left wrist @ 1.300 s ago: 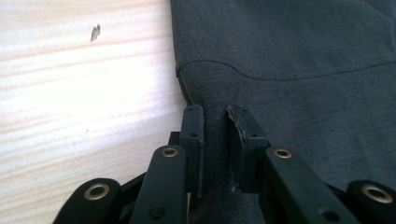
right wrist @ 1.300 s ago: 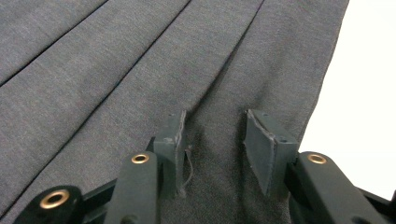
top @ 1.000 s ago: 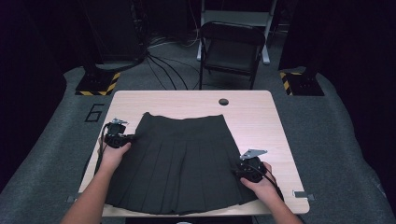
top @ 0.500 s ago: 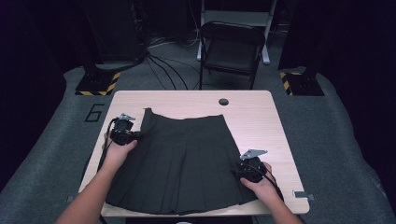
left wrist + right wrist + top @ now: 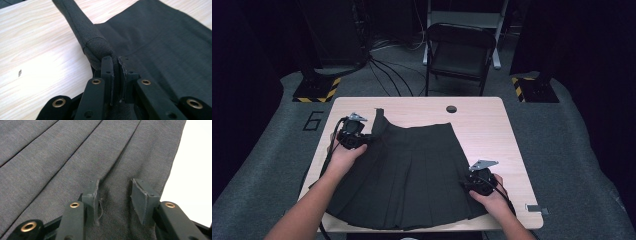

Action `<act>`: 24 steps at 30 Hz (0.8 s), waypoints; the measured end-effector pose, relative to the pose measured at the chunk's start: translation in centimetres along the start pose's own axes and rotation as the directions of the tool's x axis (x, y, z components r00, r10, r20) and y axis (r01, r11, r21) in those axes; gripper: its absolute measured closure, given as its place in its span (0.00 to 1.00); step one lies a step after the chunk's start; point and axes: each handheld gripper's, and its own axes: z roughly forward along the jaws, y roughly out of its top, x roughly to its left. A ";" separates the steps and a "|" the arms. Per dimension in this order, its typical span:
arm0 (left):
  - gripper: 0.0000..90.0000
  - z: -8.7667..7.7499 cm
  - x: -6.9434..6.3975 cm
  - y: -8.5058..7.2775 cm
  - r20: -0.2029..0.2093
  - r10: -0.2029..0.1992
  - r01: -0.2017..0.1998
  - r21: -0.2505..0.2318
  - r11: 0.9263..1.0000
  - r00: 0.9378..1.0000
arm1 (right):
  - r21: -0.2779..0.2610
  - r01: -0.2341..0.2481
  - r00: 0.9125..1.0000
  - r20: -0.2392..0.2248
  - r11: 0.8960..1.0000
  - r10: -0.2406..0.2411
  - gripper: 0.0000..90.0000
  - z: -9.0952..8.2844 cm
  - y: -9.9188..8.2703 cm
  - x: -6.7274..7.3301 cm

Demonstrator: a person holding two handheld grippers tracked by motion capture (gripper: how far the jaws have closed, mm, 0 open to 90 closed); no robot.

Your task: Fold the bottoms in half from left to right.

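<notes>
A dark pleated skirt (image 5: 412, 170) lies spread on the wooden table (image 5: 497, 125), hem toward the person. My left gripper (image 5: 362, 140) is shut on the skirt's waistband at its left corner and holds it off the table; the band's end (image 5: 379, 114) sticks up behind it. In the left gripper view the jaws pinch the folded waistband (image 5: 87, 32) where my left gripper (image 5: 115, 65) closes. My right gripper (image 5: 465, 183) rests on the skirt's right edge near the hem. Its jaws stand apart on flat cloth (image 5: 62, 157), with my right gripper (image 5: 116, 192) gripping nothing.
A round cable hole (image 5: 451, 108) sits near the table's far edge. A small grey tab (image 5: 537, 209) lies at the near right corner. A black folding chair (image 5: 459, 50) stands beyond the table, with cables on the floor beside it.
My left gripper has risen and moved inward with the waistband corner, pulling that corner of the skirt off the table. The right gripper has stayed in place.
</notes>
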 end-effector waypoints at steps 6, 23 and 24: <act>0.92 0.2 -1.5 1.5 0.010 0.028 -0.028 0.005 1.000 1.000 | 0.000 0.001 1.000 0.000 1.000 -0.001 0.64 0.0 0.0 0.0; 0.92 1.5 -5.0 3.7 0.053 0.072 -0.072 0.003 0.997 0.996 | 0.001 0.007 1.000 -0.006 1.000 -0.007 0.64 0.0 0.0 -0.1; 0.92 1.5 -5.2 3.9 0.060 0.075 -0.075 0.004 0.997 0.995 | 0.003 0.007 1.000 -0.006 1.000 -0.007 0.64 0.0 0.0 -0.1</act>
